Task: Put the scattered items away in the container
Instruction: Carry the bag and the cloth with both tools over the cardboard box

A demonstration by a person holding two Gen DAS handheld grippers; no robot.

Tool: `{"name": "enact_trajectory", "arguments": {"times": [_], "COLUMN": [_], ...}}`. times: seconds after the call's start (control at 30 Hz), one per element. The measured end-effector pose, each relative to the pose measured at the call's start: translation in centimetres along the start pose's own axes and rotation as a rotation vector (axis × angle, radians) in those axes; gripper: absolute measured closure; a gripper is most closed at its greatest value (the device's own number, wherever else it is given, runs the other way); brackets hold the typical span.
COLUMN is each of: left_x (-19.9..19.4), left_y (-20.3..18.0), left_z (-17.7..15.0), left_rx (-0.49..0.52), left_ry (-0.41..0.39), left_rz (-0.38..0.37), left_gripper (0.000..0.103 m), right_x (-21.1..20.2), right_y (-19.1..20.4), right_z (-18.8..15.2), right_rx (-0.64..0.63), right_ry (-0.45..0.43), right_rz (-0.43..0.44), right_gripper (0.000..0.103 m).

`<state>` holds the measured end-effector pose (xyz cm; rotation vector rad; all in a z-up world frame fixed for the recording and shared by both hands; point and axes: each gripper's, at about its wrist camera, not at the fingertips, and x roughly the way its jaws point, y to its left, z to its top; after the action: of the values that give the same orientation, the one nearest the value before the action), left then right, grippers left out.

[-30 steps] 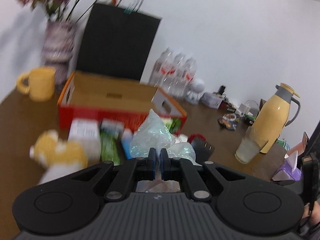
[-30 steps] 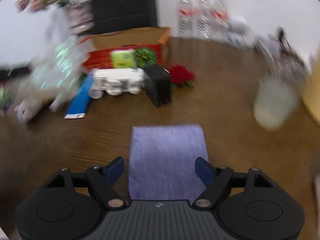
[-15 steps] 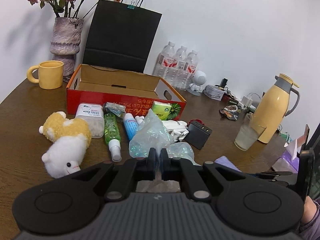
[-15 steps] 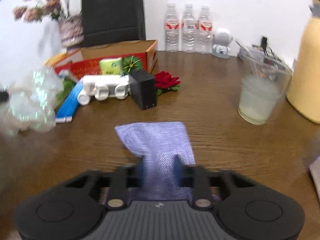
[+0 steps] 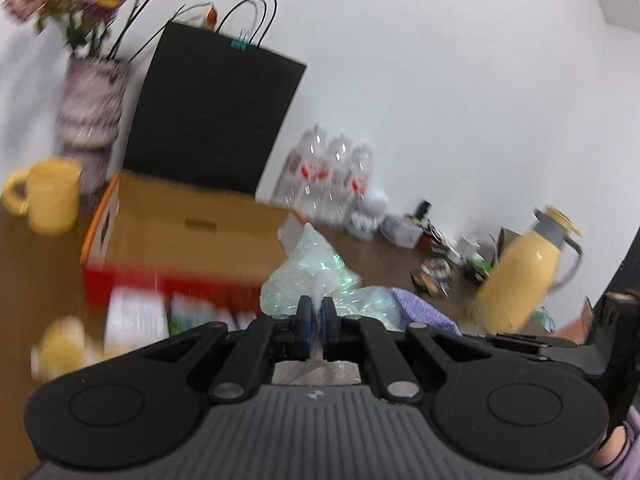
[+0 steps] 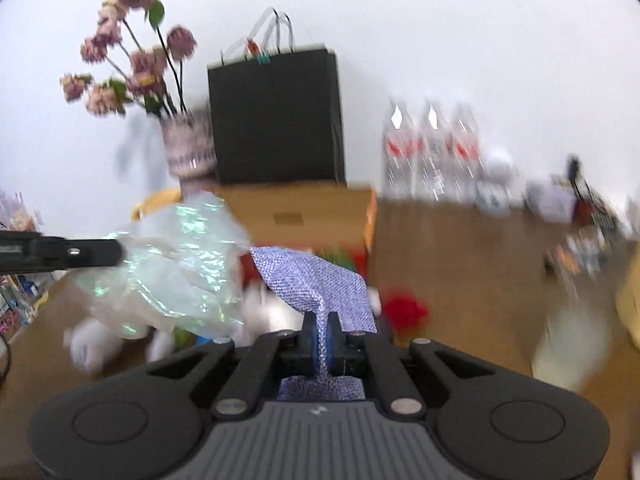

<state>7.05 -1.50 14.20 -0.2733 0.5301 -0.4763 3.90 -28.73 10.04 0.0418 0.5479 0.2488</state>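
Note:
My left gripper (image 5: 314,312) is shut on a crinkled iridescent plastic bag (image 5: 308,276), lifted off the wooden table in front of the open red cardboard box (image 5: 188,224). The right wrist view shows that bag (image 6: 176,276) hanging from the left gripper's fingers (image 6: 92,252) at the left. My right gripper (image 6: 322,332) is shut on a purple woven cloth (image 6: 316,280), which drapes forward above the table. The cloth's edge (image 5: 420,310) shows beside the bag in the left wrist view. The box (image 6: 304,212) lies straight ahead, its inside hidden by blur.
A black paper bag (image 5: 212,120), flower vase (image 5: 90,104) and yellow mug (image 5: 50,196) stand behind and left of the box. Water bottles (image 6: 432,152) line the back wall. A yellow jug (image 5: 524,272) and a glass (image 6: 568,340) stand at the right. Blurred small items lie before the box.
The right gripper shut on the purple cloth and lifted it off the table. Both grippers rose and tipped toward the box, the left still carrying the plastic bag.

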Motion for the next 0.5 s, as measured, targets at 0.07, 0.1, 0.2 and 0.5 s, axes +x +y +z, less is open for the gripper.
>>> {"name": "enact_trajectory", "arguments": {"times": [0.07,0.1,0.2,0.5], "left_x": [2.7,4.7,10.8,25.8], "left_y": [1.0,1.9,4.9,12.9], "left_z": [3.6,5.4,8.7,10.2], "left_rx": [0.003,-0.003,-0.063,-0.263], "left_ry": [0.001,0.017,0.087,0.292], "left_rz": [0.028,0.043,0.098,0.188], "left_gripper": [0.098,0.098,0.098,0.097], "right_x": [3.3,5.1,12.1,29.3], "right_y": [-0.1,-0.2,-0.5,-0.6], "right_z": [3.8,5.7,10.5,13.8], "right_rx": [0.035,0.057,0.127,0.15], "right_ry": [0.021,0.037,0.103,0.308], "right_rz": [0.027,0.043,0.067,-0.05], "right_gripper": [0.099,0.1,0.099,0.098]}}
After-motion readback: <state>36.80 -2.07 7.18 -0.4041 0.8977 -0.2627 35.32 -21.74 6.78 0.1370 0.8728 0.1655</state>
